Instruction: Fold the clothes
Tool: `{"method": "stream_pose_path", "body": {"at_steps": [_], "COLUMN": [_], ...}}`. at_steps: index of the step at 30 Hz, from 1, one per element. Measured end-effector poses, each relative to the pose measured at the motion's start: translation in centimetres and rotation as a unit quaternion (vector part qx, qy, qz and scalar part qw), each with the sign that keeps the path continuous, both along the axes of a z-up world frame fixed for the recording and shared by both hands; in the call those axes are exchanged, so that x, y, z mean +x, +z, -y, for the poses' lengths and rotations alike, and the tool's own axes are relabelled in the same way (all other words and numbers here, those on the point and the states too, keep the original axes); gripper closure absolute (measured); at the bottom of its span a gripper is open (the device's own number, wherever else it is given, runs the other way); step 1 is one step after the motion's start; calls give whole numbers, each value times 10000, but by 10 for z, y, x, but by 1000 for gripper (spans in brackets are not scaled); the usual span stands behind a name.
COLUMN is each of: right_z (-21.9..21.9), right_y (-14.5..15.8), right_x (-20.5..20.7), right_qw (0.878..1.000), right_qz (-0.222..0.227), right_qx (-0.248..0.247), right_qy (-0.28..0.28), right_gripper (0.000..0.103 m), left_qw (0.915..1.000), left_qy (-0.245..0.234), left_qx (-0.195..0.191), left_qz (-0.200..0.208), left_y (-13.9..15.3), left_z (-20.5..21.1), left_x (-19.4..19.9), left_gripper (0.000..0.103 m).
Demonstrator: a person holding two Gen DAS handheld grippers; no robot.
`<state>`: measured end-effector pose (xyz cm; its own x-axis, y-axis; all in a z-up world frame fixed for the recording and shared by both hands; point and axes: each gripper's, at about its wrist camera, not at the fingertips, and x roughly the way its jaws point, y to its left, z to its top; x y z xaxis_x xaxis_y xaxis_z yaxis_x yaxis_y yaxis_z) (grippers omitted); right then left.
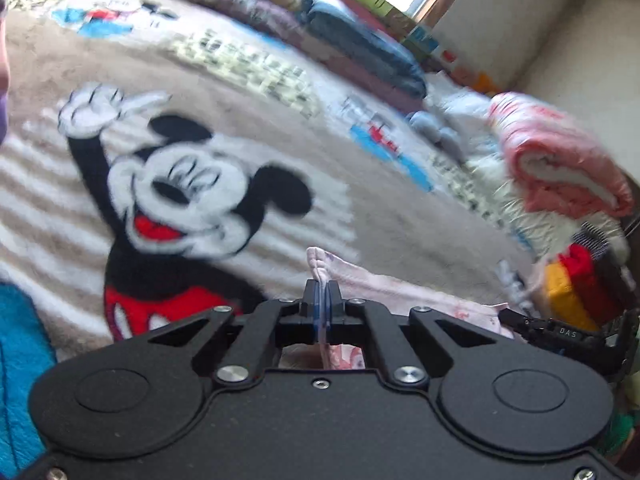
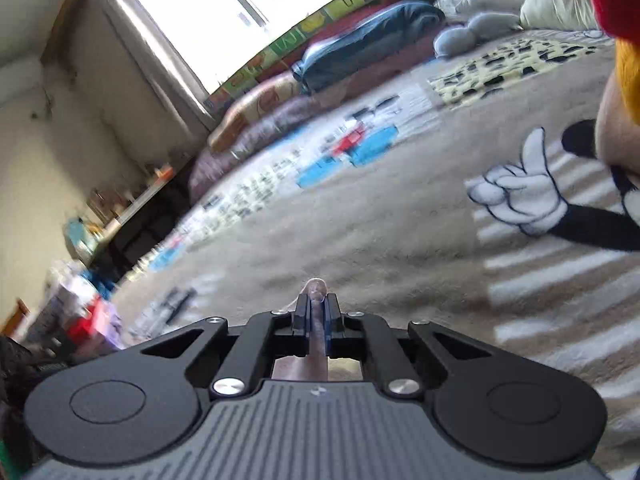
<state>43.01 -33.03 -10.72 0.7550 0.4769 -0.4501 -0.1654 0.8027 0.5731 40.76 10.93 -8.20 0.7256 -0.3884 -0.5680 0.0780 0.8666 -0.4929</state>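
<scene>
Both the left gripper (image 1: 322, 280) and the right gripper (image 2: 316, 298) have their fingers pinched tight on an edge of the thin pale pink cloth (image 1: 400, 292), holding it low over the fuzzy cartoon-mouse blanket (image 1: 248, 92), probably ready to fold.

L claw (image 1: 322, 280), R claw (image 2: 316, 298) clamped.

Daylight pours through a bright window (image 2: 224, 12) set in cream walls (image 2: 48, 152); folded quilts (image 2: 256, 116) line the bed's far edge.
</scene>
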Motion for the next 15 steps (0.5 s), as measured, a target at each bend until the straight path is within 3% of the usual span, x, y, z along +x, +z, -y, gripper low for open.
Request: {"method": "stream_pose_path", "body": {"at_steps": [9,12,15], "right_z": [-16,-15,-19], "right_y": [-7,9,31], "right_x": [7,1,-12], "right_qw": [9975,9951,9908], "right_qz": [-244,-62,377], "right_qx": [-658,-931,-1272], "right_qy": [-4,-318,-270], "right_gripper": [96,77,76], "left_qw": [9989,9966,9947], "left_qy": [147,291,173], "left_qx": [415,758,887], "left_qz": [-139,136,499], "left_y": [-4,11,25], "left_z": [5,9,19], "left_x": [0,-7,-13], "left_gripper": [94,88,88]}}
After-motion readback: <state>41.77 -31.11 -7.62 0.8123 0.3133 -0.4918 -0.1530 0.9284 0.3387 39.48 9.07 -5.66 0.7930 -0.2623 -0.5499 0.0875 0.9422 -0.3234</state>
